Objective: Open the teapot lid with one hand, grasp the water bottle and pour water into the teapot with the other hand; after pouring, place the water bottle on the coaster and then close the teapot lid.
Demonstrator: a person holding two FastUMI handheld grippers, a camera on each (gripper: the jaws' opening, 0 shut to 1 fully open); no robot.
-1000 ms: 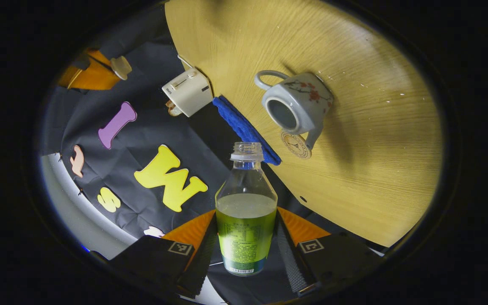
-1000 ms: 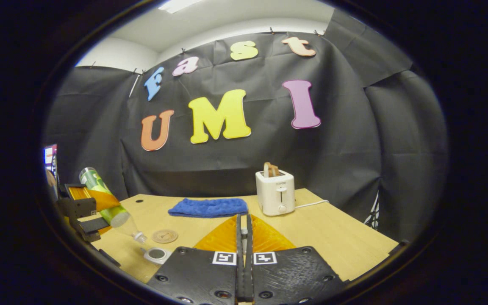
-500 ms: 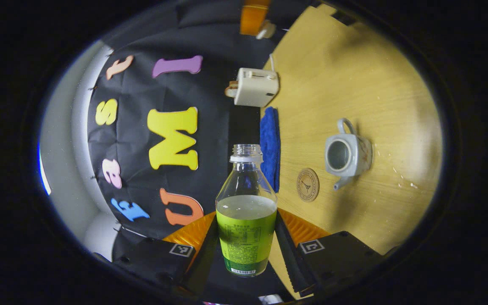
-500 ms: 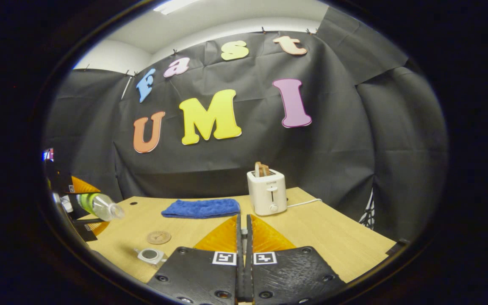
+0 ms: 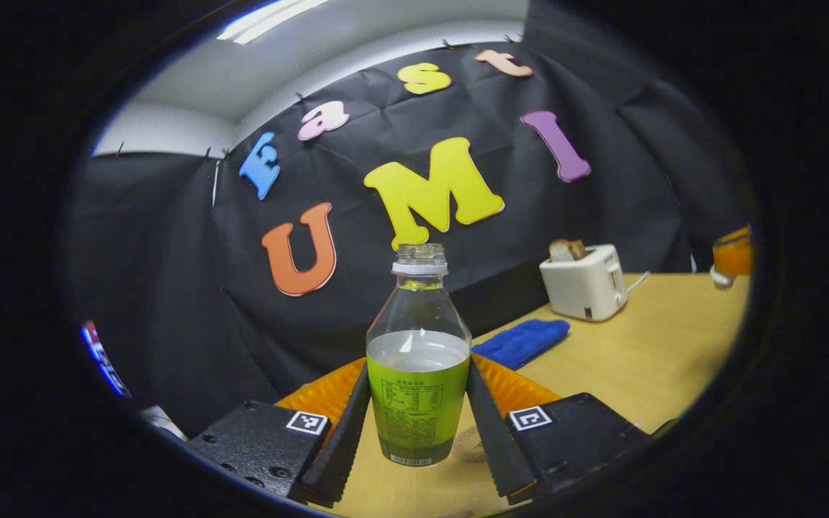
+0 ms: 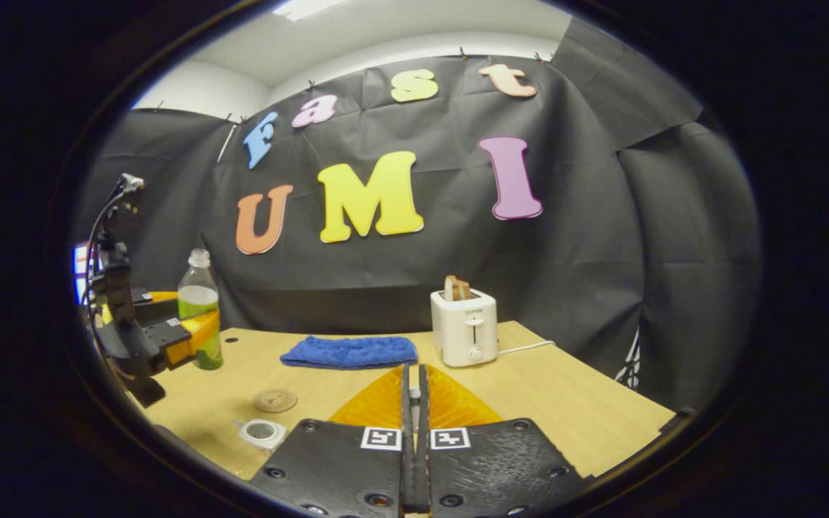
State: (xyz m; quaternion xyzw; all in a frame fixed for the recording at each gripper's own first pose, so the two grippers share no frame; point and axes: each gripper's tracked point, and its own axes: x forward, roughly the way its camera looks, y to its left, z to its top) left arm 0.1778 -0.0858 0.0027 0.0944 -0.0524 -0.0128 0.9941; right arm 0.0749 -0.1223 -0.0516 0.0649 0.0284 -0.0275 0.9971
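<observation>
My left gripper [image 5: 418, 375] is shut on the water bottle [image 5: 418, 360], which stands upright, uncapped and about half full. The round coaster [image 5: 468, 444] peeks out low beside the bottle's base. In the right gripper view the bottle [image 6: 198, 309] and left gripper [image 6: 170, 334] hang at the table's far left, behind the coaster [image 6: 275, 401]. The white teapot [image 6: 262, 432] sits open in front of the coaster. My right gripper [image 6: 414, 370] is closed; in the left gripper view it [image 5: 732, 252] holds the pale teapot lid [image 5: 720, 277] at the right edge.
A white toaster [image 6: 466, 327] with toast stands at the back of the wooden table [image 6: 565, 403], its cord running right. A blue cloth [image 6: 350, 352] lies left of the toaster. A stand with a cable [image 6: 116, 237] rises at the far left.
The bottle has swung from tipped over the teapot back to upright, and the left gripper has drawn away toward the table's left. The right gripper has barely moved.
</observation>
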